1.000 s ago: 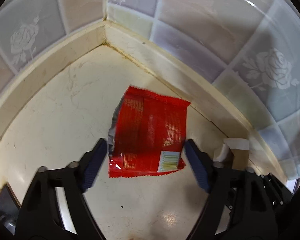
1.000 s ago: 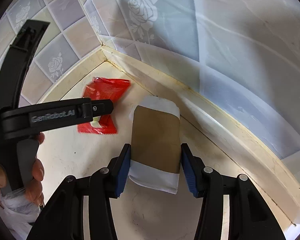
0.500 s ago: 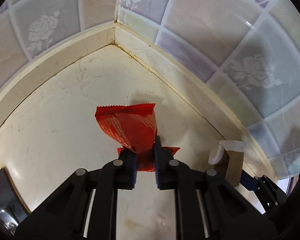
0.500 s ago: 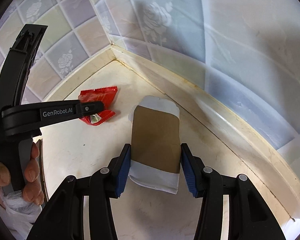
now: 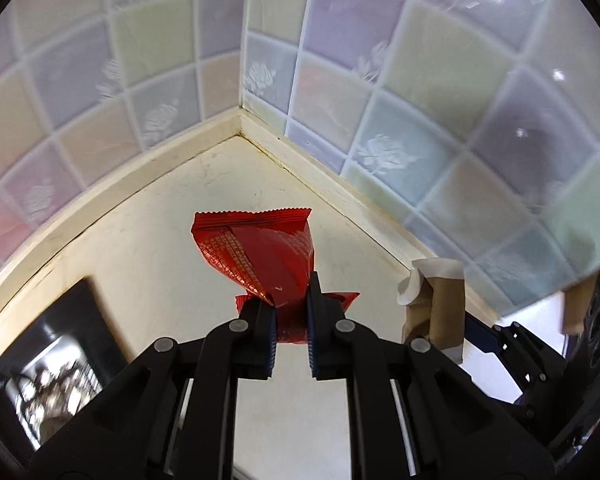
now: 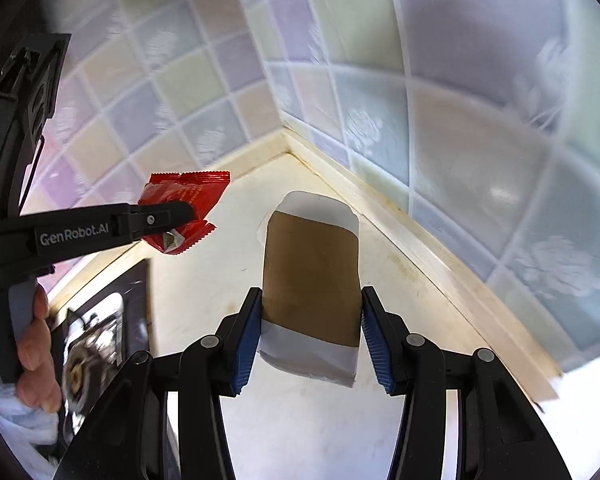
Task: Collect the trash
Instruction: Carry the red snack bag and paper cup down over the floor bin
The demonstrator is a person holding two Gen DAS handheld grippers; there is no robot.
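Red wrapper (image 5: pixel 266 258) pinched in left tongs (image 5: pixel 291 312)

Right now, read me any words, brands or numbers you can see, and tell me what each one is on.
"GenRobot.AI": on the side of the left tongs, white letters.
Red wrapper: rows of fine print, too small to read.
Paper cup: no text visible.
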